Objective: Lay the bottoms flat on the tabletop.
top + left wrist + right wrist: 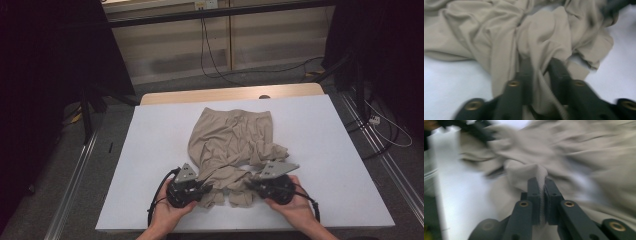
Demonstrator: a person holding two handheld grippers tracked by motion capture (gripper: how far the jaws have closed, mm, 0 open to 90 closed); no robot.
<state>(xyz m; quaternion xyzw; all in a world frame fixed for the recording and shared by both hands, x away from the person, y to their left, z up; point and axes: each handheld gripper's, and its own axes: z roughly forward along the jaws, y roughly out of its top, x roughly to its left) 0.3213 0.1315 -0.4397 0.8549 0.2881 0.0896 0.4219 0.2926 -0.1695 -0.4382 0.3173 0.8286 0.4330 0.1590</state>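
From the high view we look forward and down on the white tabletop (pixel 340 150), with the beige garment (pixel 232 145) at its middle and nearer edge. The left gripper view sits very close to the garment (pixel 499 32), looking along its jaws into the folds. The right gripper view is equally close to that cloth (pixel 584 152). All three views share the garment.

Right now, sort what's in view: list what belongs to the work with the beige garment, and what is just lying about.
In the job:
garment, crumpled on the table
left tool, shut on the garment
right tool, shut on the garment

Lying about:
cables on the floor beyond the table
rails beside the table
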